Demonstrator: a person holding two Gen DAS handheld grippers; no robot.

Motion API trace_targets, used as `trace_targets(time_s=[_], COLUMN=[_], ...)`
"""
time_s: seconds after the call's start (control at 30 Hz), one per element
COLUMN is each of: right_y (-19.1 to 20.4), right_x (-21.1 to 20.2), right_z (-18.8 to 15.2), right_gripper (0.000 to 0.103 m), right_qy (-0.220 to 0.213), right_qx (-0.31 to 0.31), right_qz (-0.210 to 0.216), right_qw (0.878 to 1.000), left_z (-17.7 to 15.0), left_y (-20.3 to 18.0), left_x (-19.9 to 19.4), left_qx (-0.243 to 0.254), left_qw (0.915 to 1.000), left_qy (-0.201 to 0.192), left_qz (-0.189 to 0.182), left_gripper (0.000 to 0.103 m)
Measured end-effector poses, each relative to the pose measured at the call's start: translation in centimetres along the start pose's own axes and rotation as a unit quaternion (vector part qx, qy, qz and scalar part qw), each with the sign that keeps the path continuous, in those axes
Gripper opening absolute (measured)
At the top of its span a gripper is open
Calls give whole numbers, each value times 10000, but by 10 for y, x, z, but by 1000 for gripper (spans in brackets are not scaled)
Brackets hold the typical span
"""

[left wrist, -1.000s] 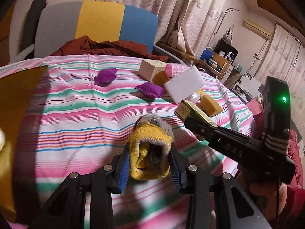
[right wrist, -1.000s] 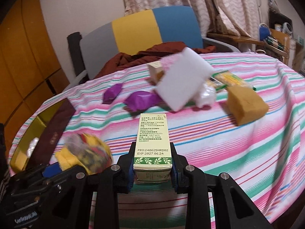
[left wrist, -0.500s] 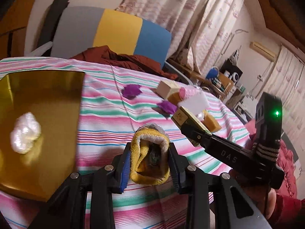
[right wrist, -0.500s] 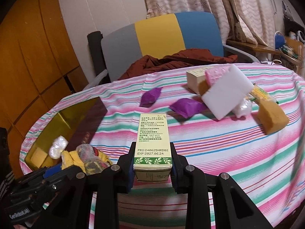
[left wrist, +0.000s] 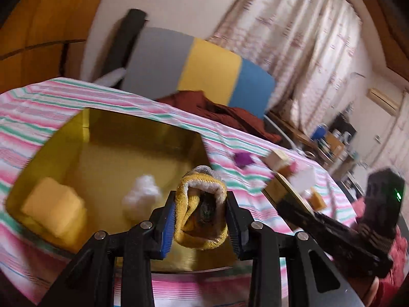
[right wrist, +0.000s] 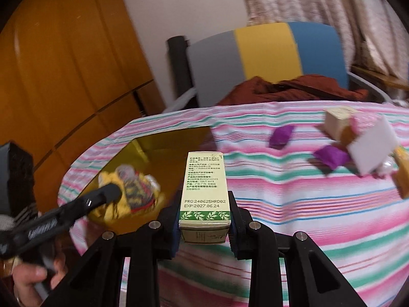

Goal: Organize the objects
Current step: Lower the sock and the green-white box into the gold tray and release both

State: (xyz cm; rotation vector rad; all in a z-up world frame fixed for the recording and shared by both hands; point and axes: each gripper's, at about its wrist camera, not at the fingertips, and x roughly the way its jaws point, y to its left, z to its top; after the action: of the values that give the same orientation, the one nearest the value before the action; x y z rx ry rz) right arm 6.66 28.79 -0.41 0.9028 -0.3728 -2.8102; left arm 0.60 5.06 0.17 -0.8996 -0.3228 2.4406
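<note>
Striped table: sock [left wrist: 202,212] between hand-held gripper [left wrist: 200,223] pads.

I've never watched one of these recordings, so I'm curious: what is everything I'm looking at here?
tray: one, gold, on the near left of the table
sponge: one, yellow, inside the tray
cotton ball: one, white, inside the tray
tablecloth: one, pink, green and white stripes, over the table
purple wrappers: two, on the cloth
chair: one, grey, yellow and blue, behind the table
yellow cloth: one, clamped in the left tool
green-and-cream box: one, clamped in the right tool
</note>
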Motion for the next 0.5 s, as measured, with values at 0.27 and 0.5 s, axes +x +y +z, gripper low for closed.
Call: trace_targets(time_s=[0.27, 0.5], right_y=[56, 76], right_x=[27, 53], right_z=[-1, -6], right_gripper=[30, 36], right_qy=[274, 624], right_qx=[-538, -635], right_qz=[570, 633], right_qw=[9965, 9940], left_z=[1, -5], left_y=[48, 63], left_x=[3, 10], left_qx=[-323, -379], left_qw=[9969, 9933], left_qy=[126, 290], left_qz=[706, 1053], left_gripper=[36, 36])
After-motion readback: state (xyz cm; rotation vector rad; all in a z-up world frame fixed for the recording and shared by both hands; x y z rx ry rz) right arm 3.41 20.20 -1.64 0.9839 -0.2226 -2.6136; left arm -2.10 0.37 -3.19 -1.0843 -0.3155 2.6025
